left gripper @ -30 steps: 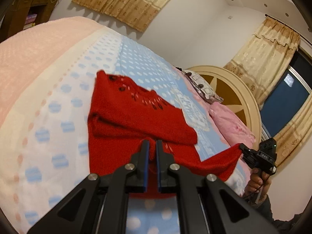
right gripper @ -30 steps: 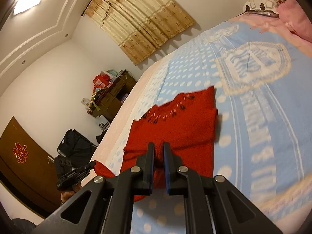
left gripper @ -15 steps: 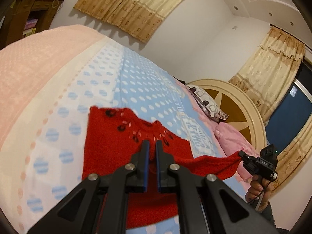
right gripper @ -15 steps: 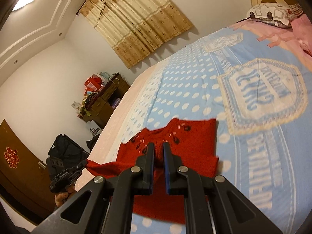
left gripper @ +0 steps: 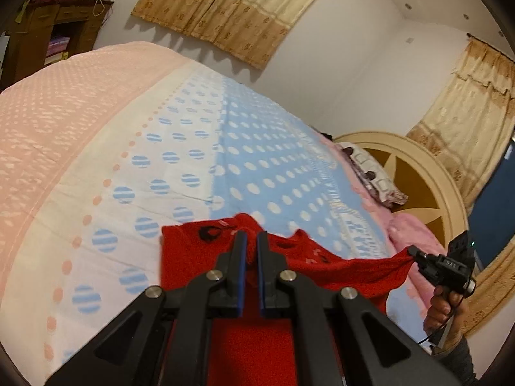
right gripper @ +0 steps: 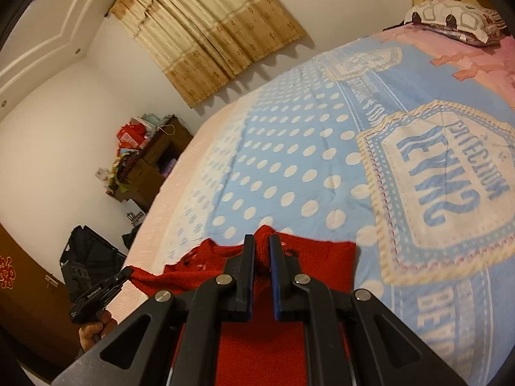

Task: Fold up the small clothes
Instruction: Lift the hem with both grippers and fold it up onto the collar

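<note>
Red knitted sweater (left gripper: pixel 199 270) with dark motifs at the collar, part lying on the polka-dot blue bedspread (left gripper: pixel 257 148), near hem lifted. Left gripper (left gripper: pixel 251 241) and right gripper (right gripper: pixel 261 245) each have jaws clamped on a corner of that hem, which spans taut between them, across the fold direction. Collar lies straight ahead of both. Neither hand nearer; likely both carry the hem forward together.

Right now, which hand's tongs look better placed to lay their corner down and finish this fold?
Left, narrowly. Both tongs are shut on the red sweater, but the left tongs hang right beside its shoulder corner, while the right tongs stretch their corner sideways off it.
</note>
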Motion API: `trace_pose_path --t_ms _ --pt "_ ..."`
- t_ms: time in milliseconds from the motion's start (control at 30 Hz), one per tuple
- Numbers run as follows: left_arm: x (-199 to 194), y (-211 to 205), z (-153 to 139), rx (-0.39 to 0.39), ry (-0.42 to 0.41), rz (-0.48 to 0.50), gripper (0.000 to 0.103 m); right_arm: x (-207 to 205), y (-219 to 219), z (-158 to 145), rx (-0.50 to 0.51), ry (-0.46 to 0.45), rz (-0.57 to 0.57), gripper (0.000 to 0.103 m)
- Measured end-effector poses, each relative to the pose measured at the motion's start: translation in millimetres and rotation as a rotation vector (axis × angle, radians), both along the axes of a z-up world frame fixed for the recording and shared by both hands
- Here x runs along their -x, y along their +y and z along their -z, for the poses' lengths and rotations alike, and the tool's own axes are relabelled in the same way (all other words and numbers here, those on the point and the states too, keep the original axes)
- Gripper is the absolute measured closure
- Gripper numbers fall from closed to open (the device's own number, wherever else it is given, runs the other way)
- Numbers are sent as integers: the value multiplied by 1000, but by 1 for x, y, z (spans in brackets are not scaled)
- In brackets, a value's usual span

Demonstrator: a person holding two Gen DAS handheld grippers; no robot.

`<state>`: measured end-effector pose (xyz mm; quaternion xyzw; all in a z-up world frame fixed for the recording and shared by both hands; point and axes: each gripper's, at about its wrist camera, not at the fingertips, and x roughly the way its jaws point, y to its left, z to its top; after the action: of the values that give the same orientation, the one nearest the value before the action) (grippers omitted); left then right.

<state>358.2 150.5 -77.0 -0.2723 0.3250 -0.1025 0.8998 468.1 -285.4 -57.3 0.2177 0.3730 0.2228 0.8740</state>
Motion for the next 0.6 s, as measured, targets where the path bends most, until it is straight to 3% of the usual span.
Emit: trace_pose_path --t_ms 333,600 --pt "-57 2 47 -73 102 -1 97 -69 2 68 55 123 62 95" --pt "-75 5 56 -89 130 -9 97 -96 2 101 96 202 99 95"
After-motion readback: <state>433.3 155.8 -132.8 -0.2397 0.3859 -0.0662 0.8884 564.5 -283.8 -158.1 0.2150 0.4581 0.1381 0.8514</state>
